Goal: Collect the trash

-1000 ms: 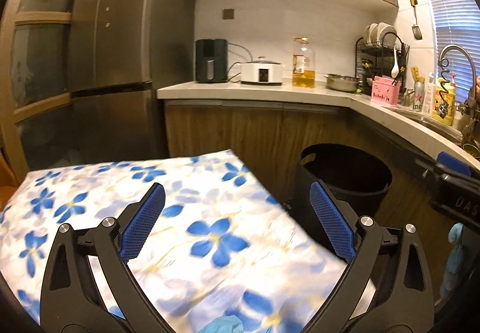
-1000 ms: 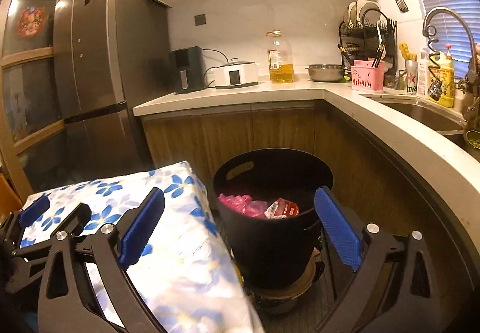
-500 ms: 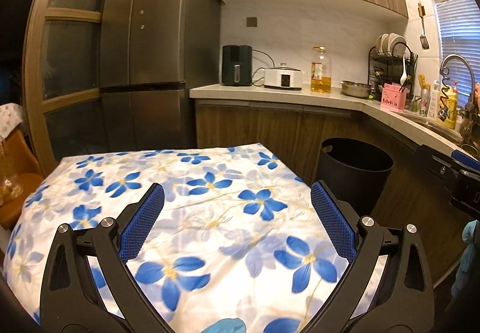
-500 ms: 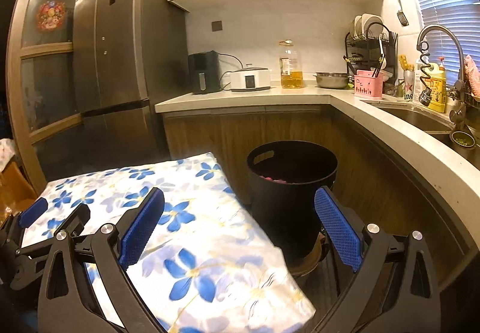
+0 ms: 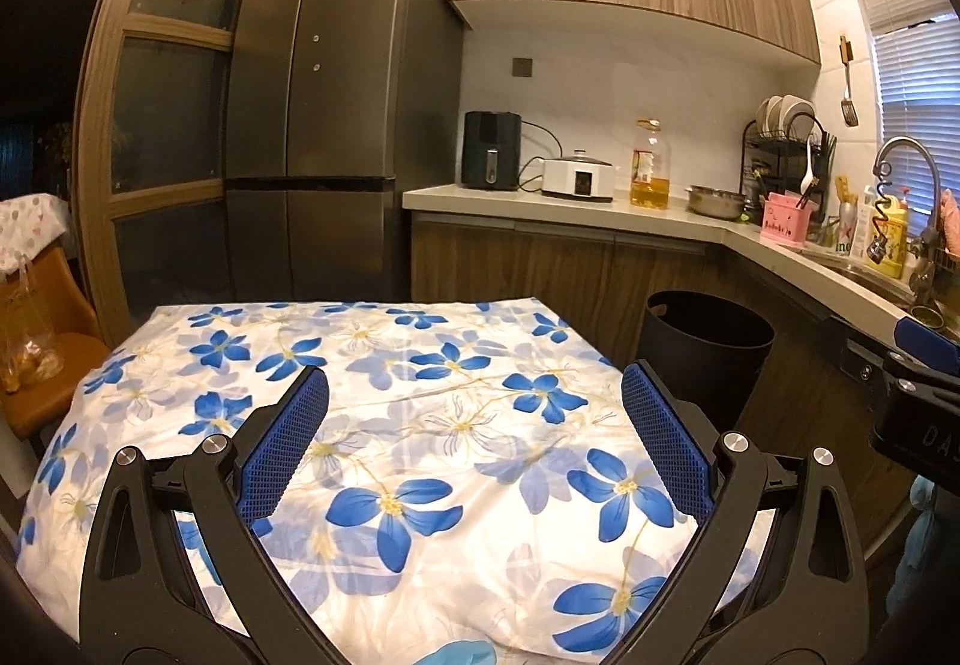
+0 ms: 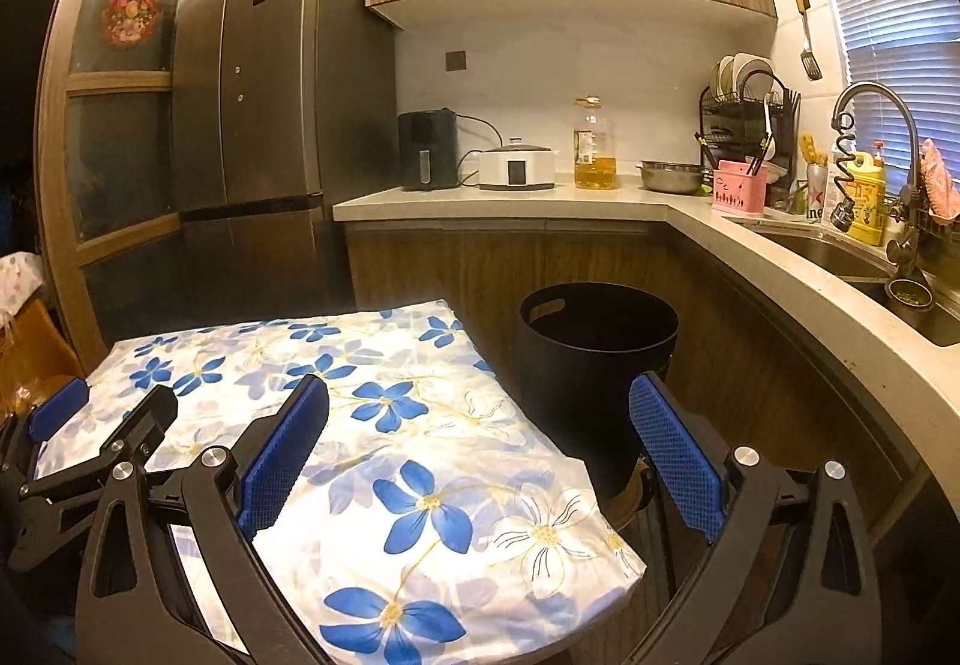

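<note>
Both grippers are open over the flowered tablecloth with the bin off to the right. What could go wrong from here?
1. No trash shows on the tablecloth, so the open, empty left gripper and right gripper might pinch the wrinkled cloth instead.
2. The bin sits close to the table corner; a swing toward it could knock it.

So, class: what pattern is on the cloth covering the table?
Blue flowers on a white cloth; the left wrist view shows it best.
</note>
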